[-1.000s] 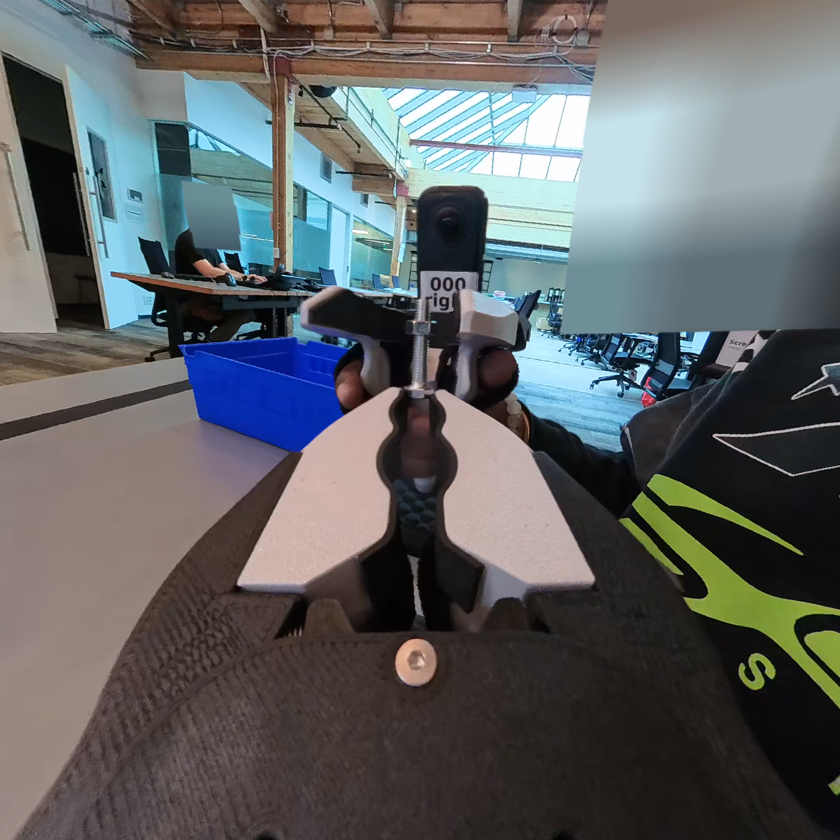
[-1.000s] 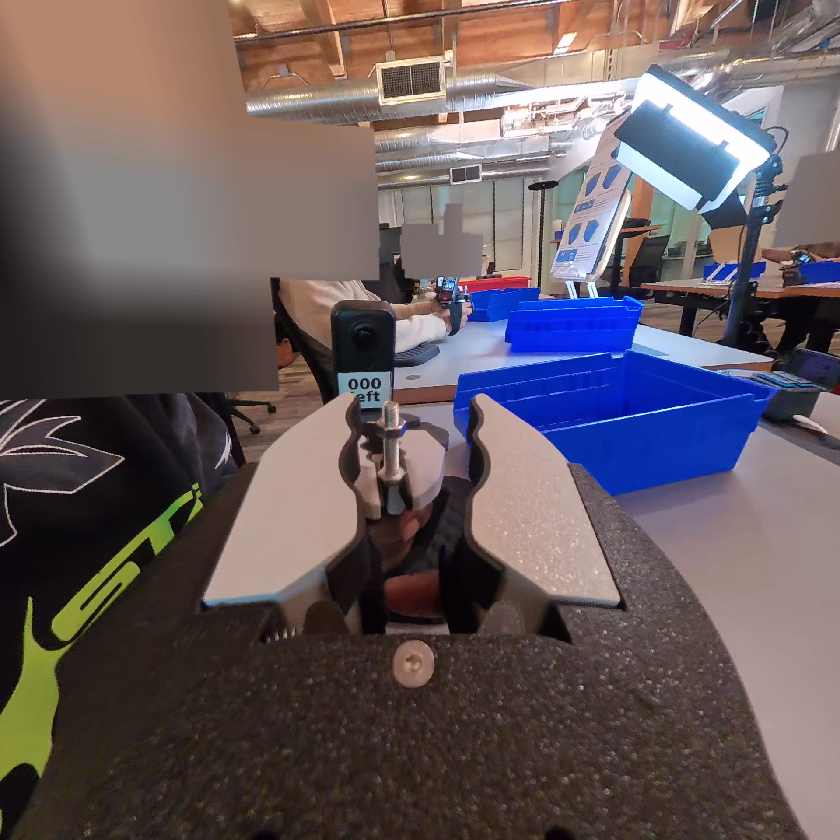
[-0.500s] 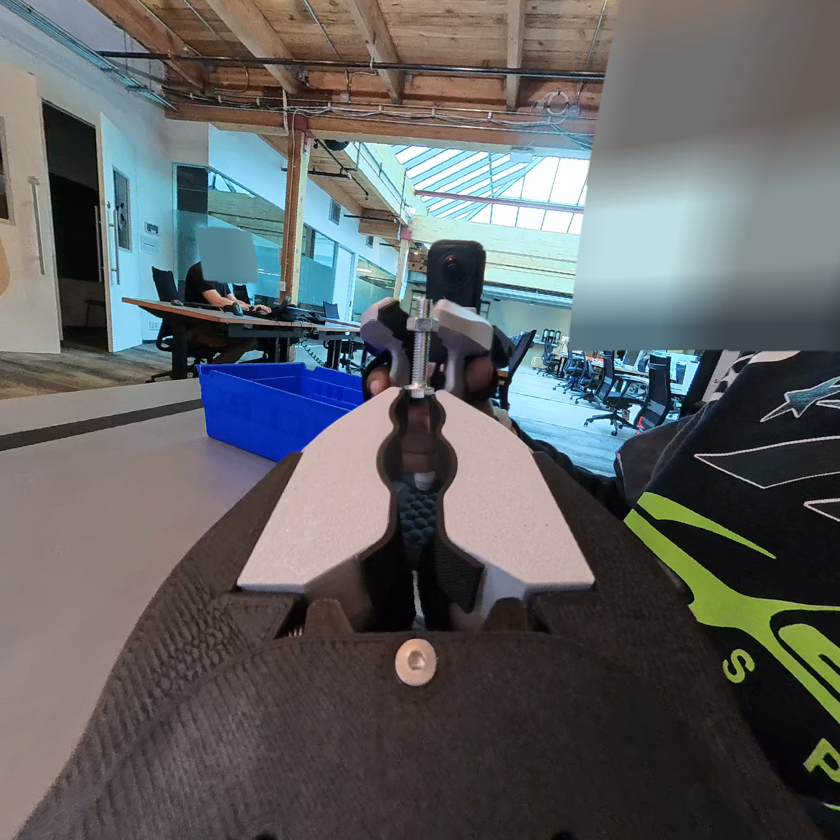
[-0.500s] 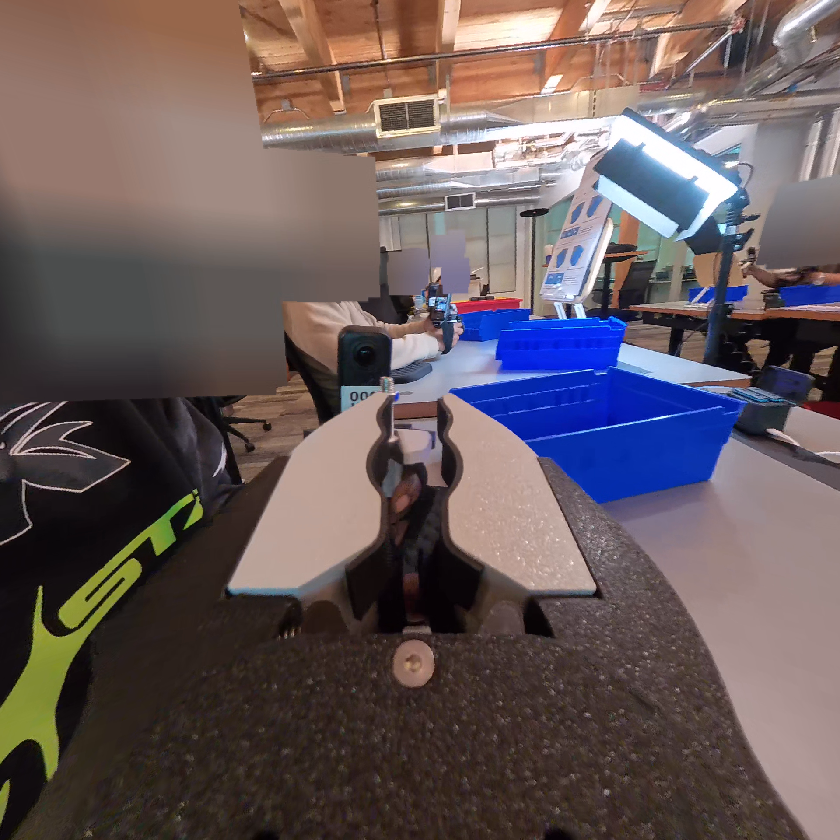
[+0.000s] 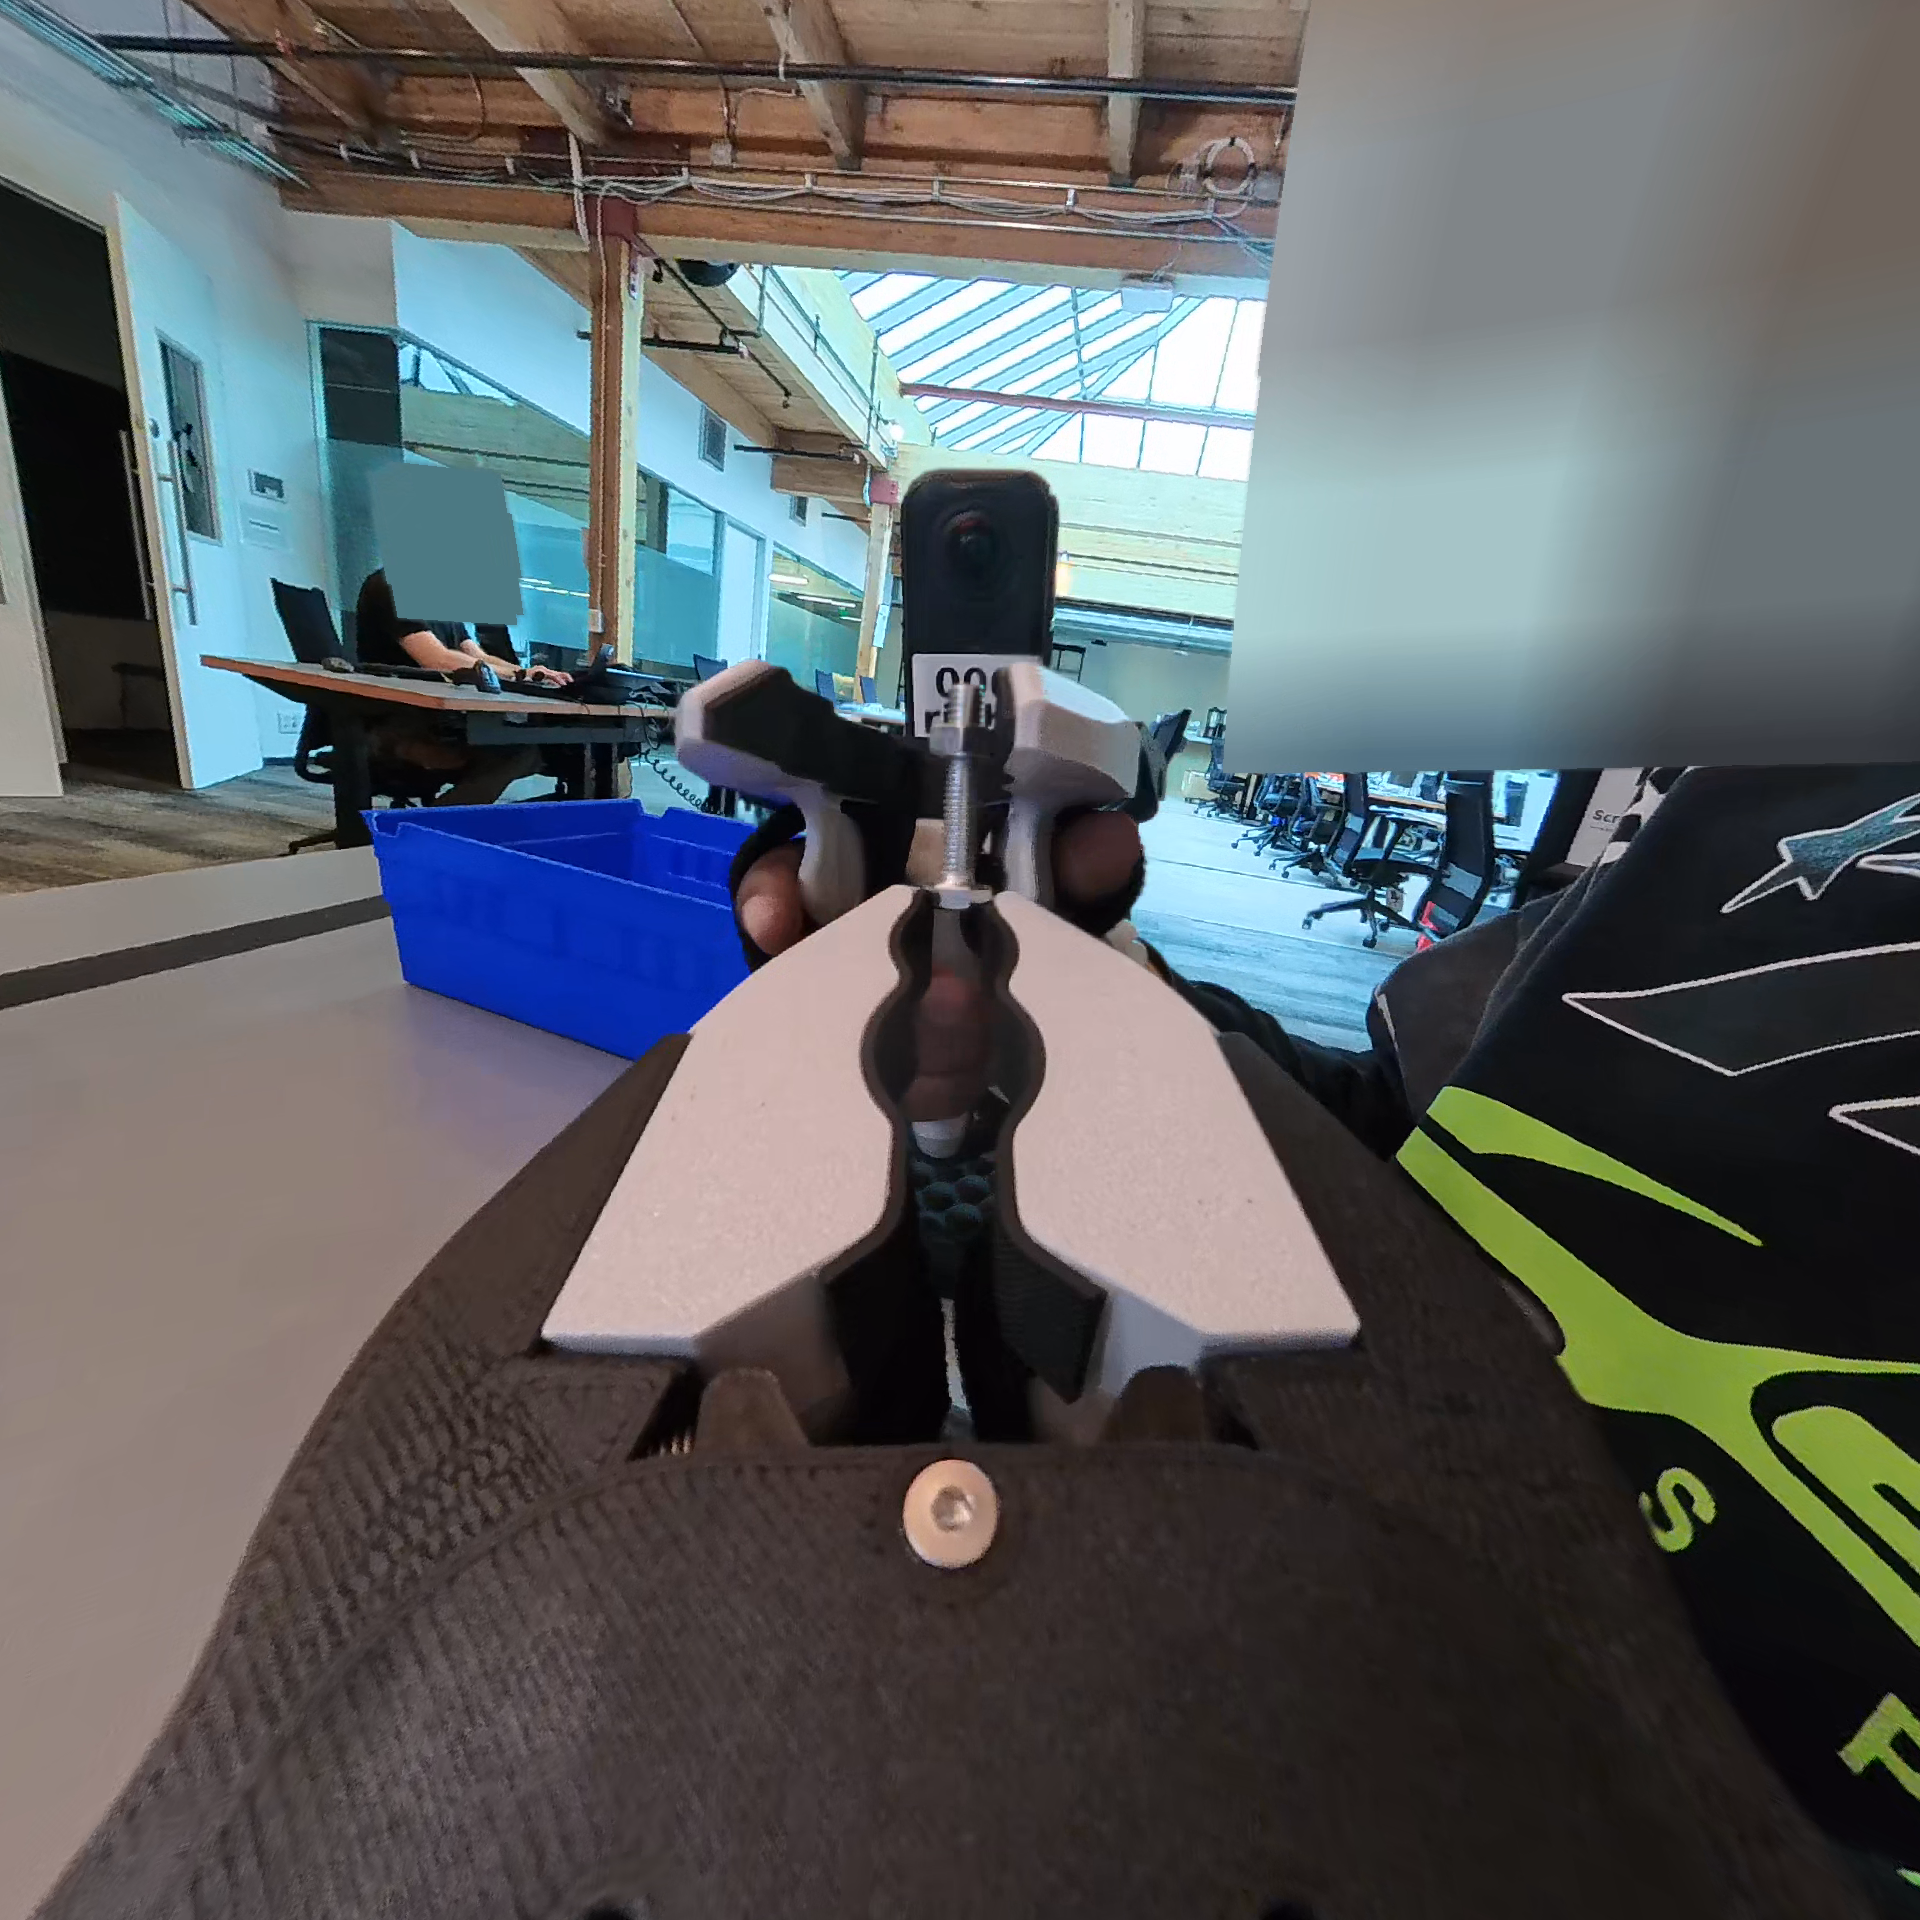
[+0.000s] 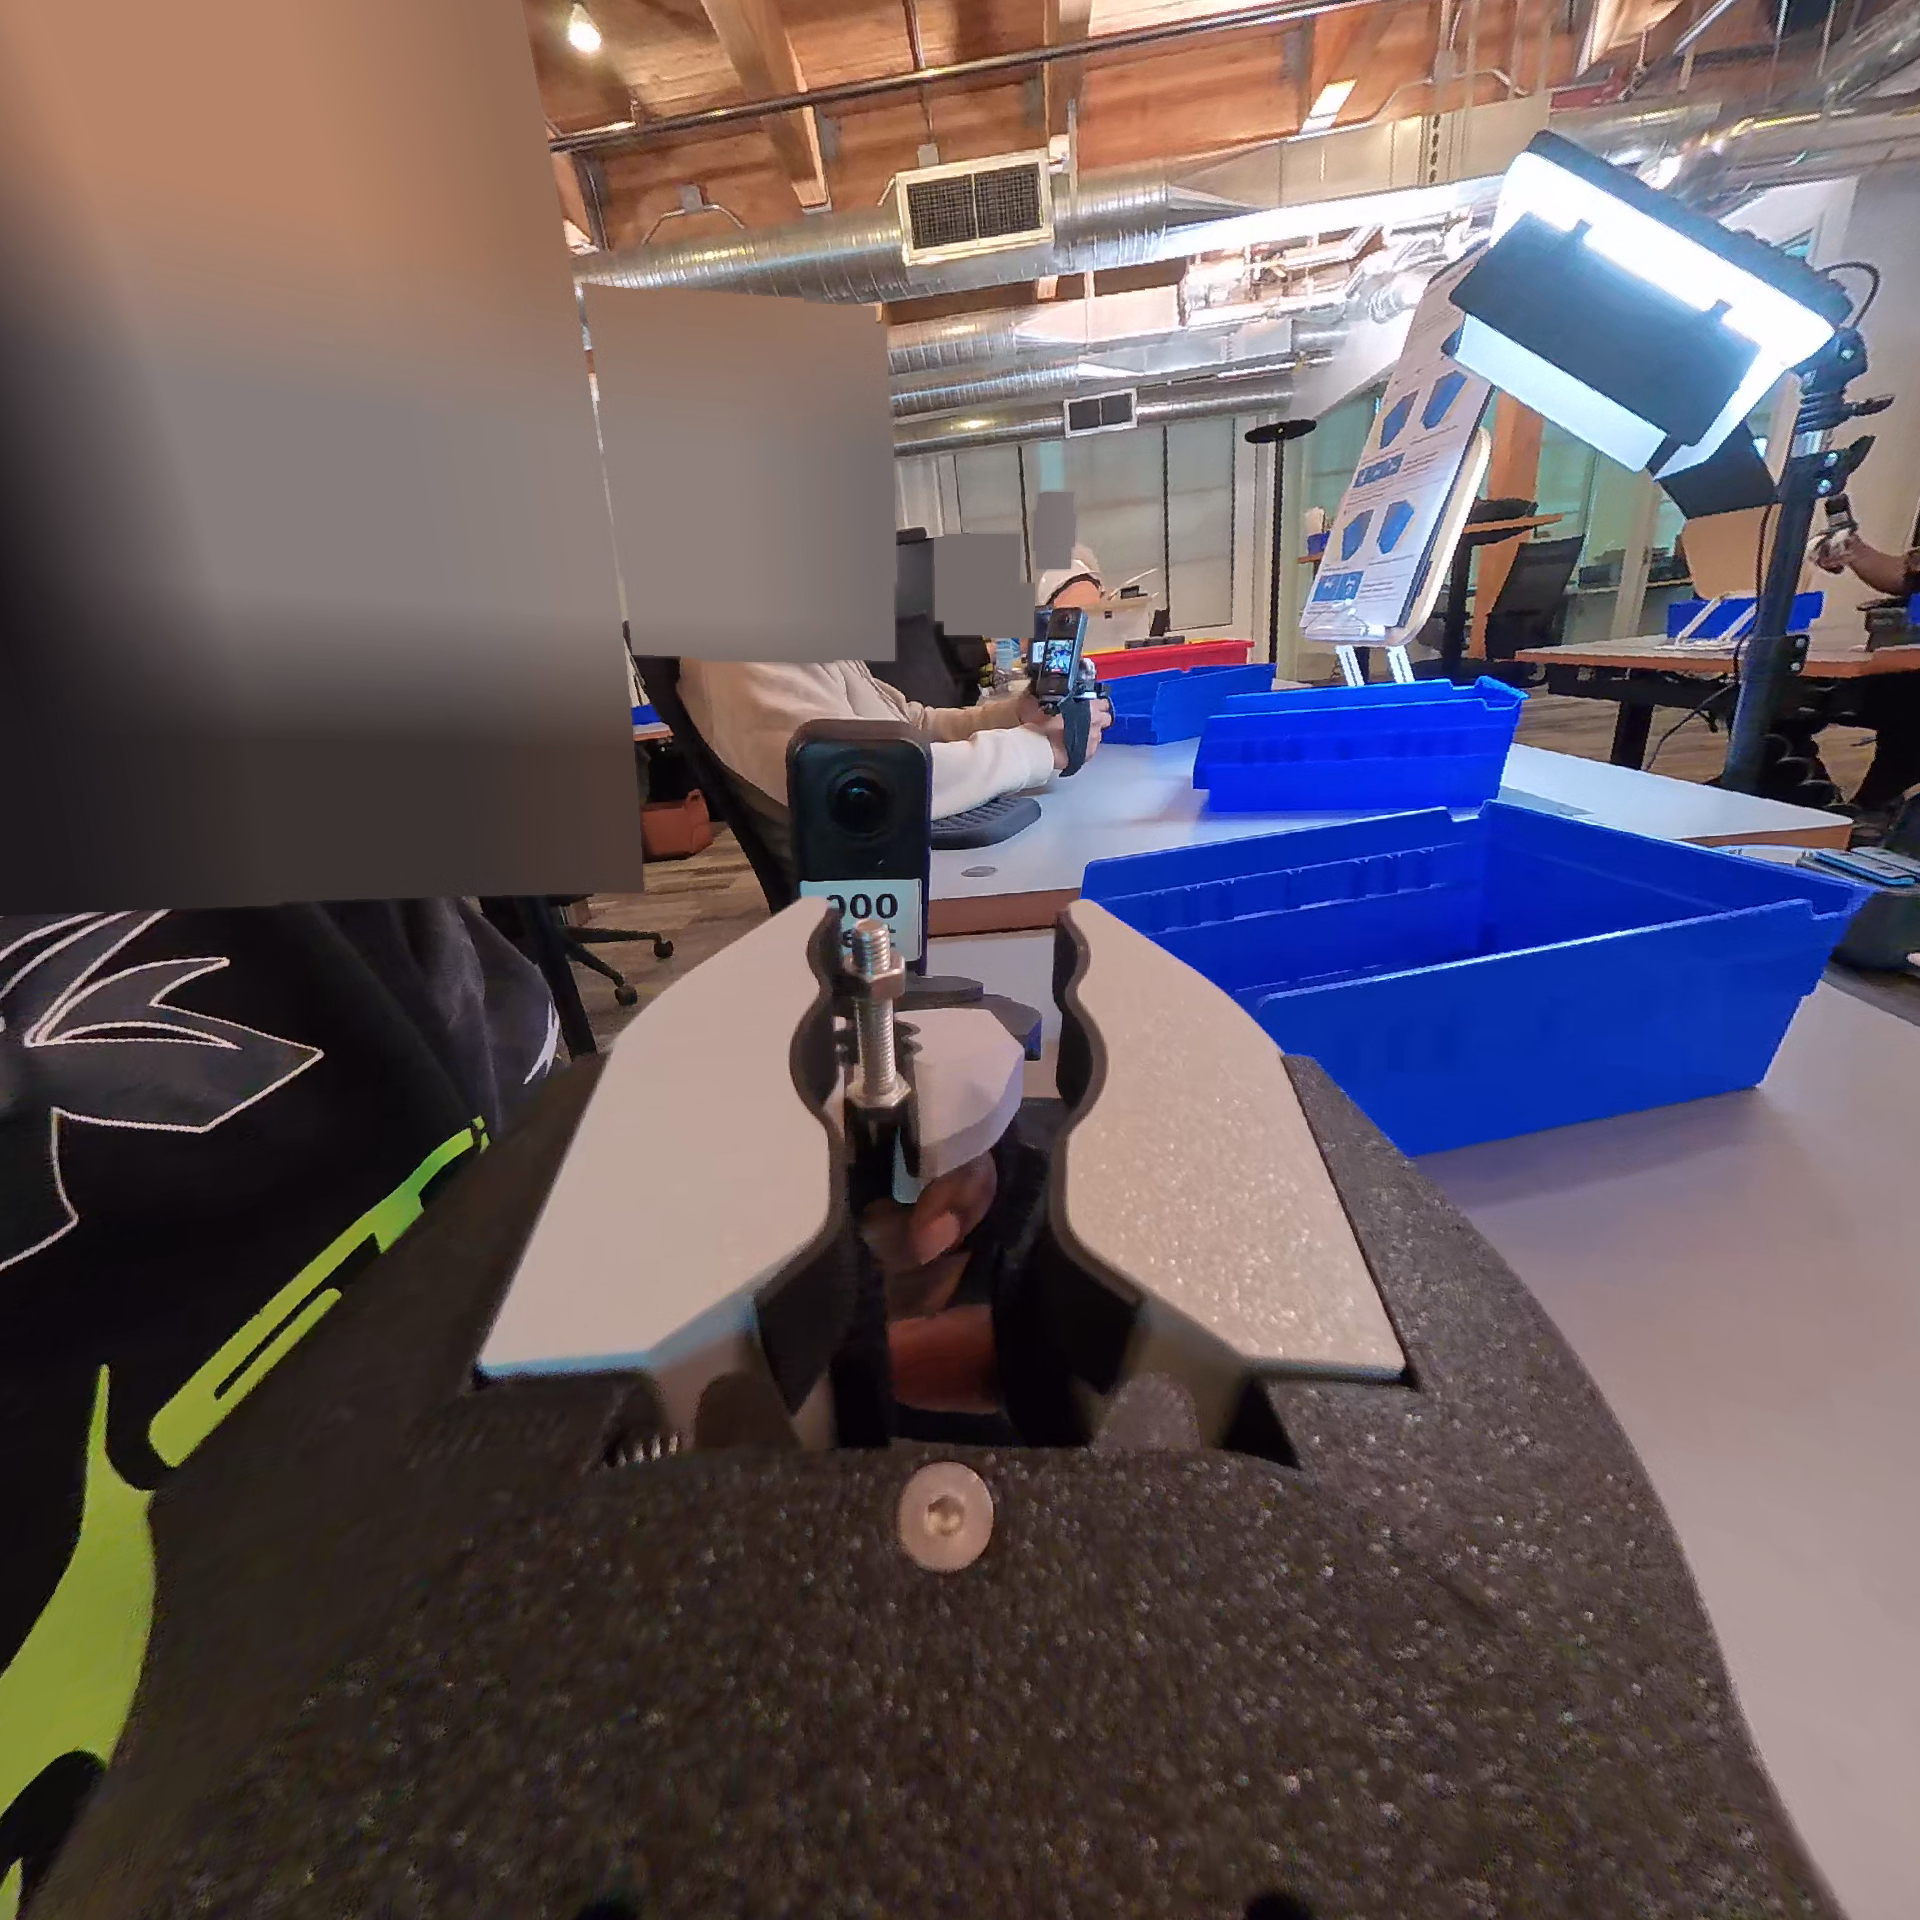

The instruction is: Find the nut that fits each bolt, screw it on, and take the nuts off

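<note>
My left gripper is shut on the head end of a silver bolt, which stands upright from its fingertips. A silver nut sits near the top of the thread. In the right wrist view the same bolt and nut stand between the fingers of my right gripper. That gripper is open: its left finger is close beside the nut and its right finger stands well apart. The left wrist view shows the same spread fingers around the bolt's top.
A blue bin stands on the grey table to the right; it also shows in the left wrist view. More blue bins and a lamp stand are farther back. The person's dark sleeve is close by. The left gripper's tips are roughly 4 cm from the right gripper's.
My right gripper closed around the nut half a second ago and has opened again. My left gripper has kept its hold on the bolt, which stays upright.
</note>
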Tool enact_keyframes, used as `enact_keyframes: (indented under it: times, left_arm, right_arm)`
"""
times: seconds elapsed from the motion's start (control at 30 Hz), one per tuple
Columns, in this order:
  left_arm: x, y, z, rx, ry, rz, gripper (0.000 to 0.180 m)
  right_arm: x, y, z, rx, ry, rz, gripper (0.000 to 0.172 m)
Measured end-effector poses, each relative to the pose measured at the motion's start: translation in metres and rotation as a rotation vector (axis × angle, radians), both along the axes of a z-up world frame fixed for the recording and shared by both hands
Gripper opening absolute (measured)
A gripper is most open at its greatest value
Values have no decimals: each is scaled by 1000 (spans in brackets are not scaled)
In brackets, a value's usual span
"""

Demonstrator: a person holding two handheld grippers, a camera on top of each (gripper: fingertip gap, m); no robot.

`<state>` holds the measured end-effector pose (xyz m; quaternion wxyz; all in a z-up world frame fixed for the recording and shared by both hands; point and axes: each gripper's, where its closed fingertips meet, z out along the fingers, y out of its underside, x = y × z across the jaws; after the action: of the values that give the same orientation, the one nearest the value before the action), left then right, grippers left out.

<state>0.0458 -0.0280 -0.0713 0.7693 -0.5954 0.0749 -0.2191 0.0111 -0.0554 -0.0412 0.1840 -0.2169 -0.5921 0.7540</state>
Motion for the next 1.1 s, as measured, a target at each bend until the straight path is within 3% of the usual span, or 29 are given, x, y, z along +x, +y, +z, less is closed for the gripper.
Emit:
enact_keyframes:
  times: [0.17,0.27,0.33,0.57,0.8,0.9,0.93,1.1]
  left_arm:
    - [-7,-8,7,43,-32,1,9]
    - [-10,-12,10,59,-36,2,9]
    - [-11,-12,10,54,-31,10,9]
    - [-5,-3,0,16,-1,9,9]
    - [5,1,-3,5,24,-10,9]
    - [4,-3,1,28,16,-15,7]
    - [2,-5,4,46,6,-15,0]
    - [-8,-5,1,26,-10,16,0]
  right_arm:
    - [4,11,5,2,29,0,33]
    - [-1,28,7,-4,41,-70,7]
    - [0,32,8,-12,42,-73,6]
    - [8,11,8,6,27,11,43]
    - [4,-2,0,27,-2,15,46]
    - [4,3,1,19,5,15,43]
    - [4,8,3,8,9,8,35]
    - [9,26,11,-45,53,20,2]
